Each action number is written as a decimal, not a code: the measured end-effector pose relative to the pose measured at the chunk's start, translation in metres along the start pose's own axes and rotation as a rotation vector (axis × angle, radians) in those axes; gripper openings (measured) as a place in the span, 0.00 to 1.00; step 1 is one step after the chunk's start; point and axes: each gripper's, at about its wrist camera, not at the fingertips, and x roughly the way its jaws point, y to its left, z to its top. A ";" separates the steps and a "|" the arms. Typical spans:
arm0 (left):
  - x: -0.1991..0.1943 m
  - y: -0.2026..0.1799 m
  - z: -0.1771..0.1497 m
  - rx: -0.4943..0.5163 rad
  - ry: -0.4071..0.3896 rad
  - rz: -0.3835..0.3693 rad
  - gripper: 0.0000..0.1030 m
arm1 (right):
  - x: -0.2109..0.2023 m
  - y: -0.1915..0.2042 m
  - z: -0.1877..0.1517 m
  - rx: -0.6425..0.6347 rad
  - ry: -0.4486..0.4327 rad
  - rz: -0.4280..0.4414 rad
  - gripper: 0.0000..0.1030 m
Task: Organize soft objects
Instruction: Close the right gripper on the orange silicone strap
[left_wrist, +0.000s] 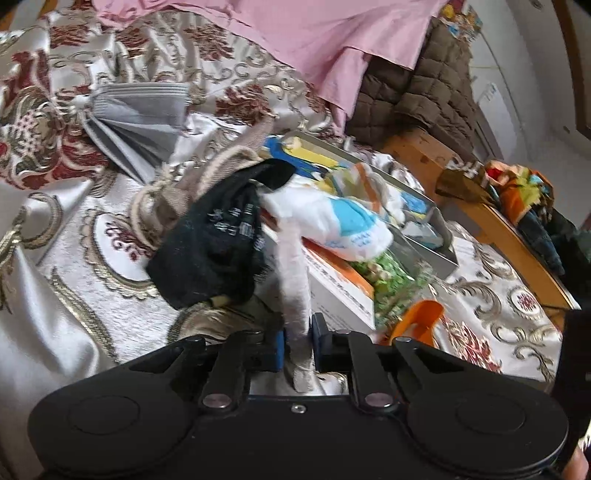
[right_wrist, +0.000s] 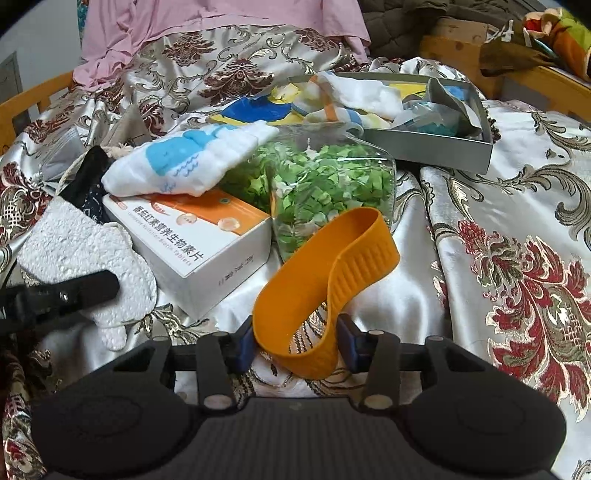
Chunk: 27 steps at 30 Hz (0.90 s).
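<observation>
White cloth: in the left wrist view my left claw (left_wrist: 298, 341) is shut on a nubbly white cloth (left_wrist: 295, 280), the strip running up from between the pads toward the pile.
Black cloth: a dark garment (left_wrist: 218, 236) slumps just left of it on the bedspread (left_wrist: 74, 332), against a beige knit piece (left_wrist: 162, 195); I judge both unsorted.
Grey cloth: a folded grey piece (left_wrist: 140, 110) lies well apart, farther up the bed, also not put away.
Tray: the grey tray (left_wrist: 448, 258) beyond the pile already holds bright fabric; how much, this view does not show.

Orange band: in the right wrist view my right claw (right_wrist: 295, 341) has a soft orange band (right_wrist: 328, 280) between its pads; both pads touch the loop, so I read it as gripped, lifted off the bedspread (right_wrist: 498, 206).
Whale cloth: a white cloth with a blue print (right_wrist: 188, 162) lies draped over a box (right_wrist: 192, 236), outside the tray.
Bag: a clear bag of green bits (right_wrist: 325, 184) lies between box and tray.
Tray contents: white, yellow and blue cloths sit in the tray (right_wrist: 428, 151), so a start is made.
Left claw, seen from here: its finger (right_wrist: 74, 291) rests across the white cloth (right_wrist: 74, 251) at the left edge.
Progress: early to middling, in my judgement; two items in hand, at least four soft pieces left on the bed.
</observation>
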 end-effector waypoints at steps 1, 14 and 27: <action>0.000 -0.002 -0.001 0.013 0.005 -0.006 0.14 | 0.000 0.000 0.000 0.000 0.002 -0.003 0.45; 0.000 -0.016 -0.007 0.134 0.003 0.025 0.14 | 0.001 -0.001 0.000 0.027 0.007 -0.002 0.44; -0.005 -0.019 -0.009 0.162 -0.014 0.038 0.13 | -0.015 0.005 -0.001 -0.003 -0.047 -0.002 0.25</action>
